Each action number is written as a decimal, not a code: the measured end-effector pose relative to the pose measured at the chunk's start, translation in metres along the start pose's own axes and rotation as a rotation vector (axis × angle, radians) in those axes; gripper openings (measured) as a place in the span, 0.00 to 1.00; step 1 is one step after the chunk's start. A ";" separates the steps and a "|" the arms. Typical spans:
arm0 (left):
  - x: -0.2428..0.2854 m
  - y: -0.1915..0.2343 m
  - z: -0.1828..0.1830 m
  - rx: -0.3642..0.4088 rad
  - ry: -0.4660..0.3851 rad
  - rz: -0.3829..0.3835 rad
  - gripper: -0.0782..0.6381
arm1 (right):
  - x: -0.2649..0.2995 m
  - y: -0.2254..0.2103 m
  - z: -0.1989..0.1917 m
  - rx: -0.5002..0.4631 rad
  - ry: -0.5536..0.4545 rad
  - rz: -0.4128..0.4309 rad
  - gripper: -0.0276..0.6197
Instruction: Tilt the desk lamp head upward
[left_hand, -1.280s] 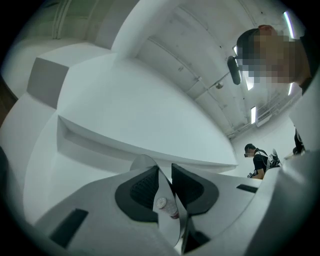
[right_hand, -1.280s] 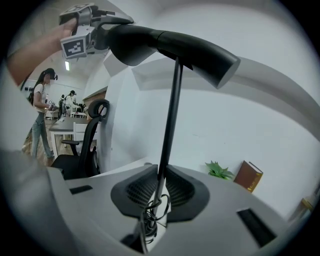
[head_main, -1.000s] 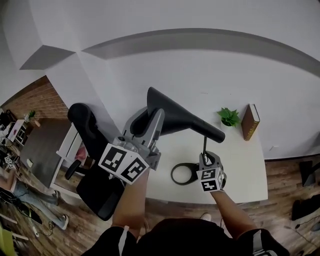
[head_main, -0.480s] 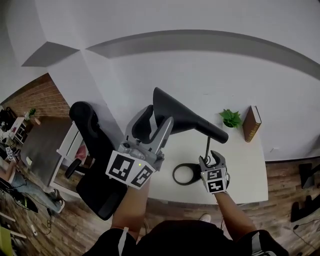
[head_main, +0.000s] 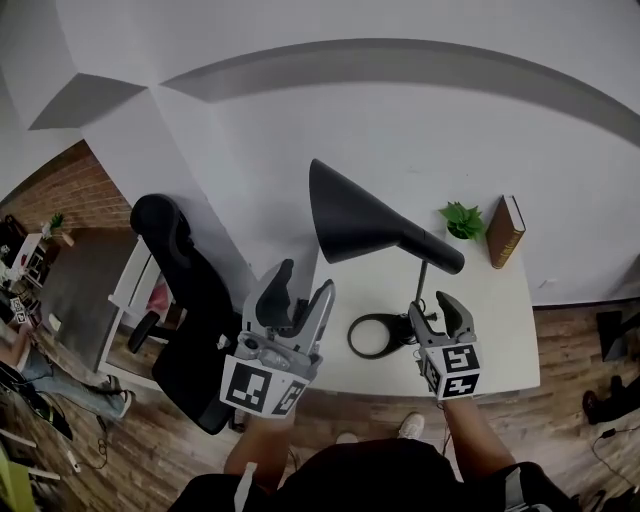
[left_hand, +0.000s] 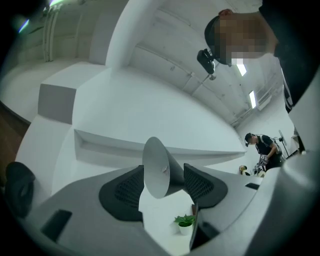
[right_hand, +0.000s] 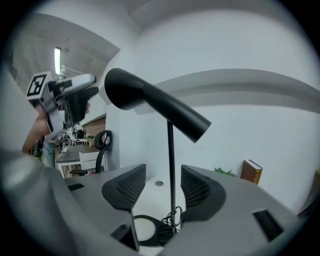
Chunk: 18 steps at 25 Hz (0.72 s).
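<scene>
Left gripper and right gripper, jaws opening and empty, raised below the upturned lamp head, along the white desk's front edge.

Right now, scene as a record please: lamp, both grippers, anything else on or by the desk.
lamp head: black cone, wide end higher than narrow end, untouched
lamp pole: upright on ring base
left gripper: jaws opening, nothing between them; lamp head farther ahead
right gripper: jaws opening, pole lined up ahead, pads off it
desk: white; potted plant and book at far right
chair: black, left of desk
</scene>
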<state>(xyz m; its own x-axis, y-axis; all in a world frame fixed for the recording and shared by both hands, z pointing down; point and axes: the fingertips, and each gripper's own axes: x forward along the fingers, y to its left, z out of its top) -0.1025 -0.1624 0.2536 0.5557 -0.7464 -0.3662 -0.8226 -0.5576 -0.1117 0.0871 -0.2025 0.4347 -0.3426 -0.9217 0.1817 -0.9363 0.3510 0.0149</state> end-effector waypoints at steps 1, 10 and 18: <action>-0.005 -0.001 -0.009 0.005 0.012 0.012 0.43 | -0.003 0.002 0.006 0.004 -0.017 0.004 0.34; -0.023 -0.014 -0.080 -0.003 0.159 0.015 0.41 | -0.021 0.011 0.010 -0.010 -0.052 -0.002 0.33; -0.031 -0.028 -0.106 -0.106 0.238 -0.021 0.13 | -0.028 0.014 0.006 -0.070 -0.026 0.016 0.04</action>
<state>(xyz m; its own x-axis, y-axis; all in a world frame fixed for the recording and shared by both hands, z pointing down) -0.0841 -0.1626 0.3660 0.5955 -0.7918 -0.1354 -0.8003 -0.5994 -0.0150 0.0831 -0.1729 0.4241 -0.3607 -0.9194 0.1572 -0.9231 0.3760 0.0811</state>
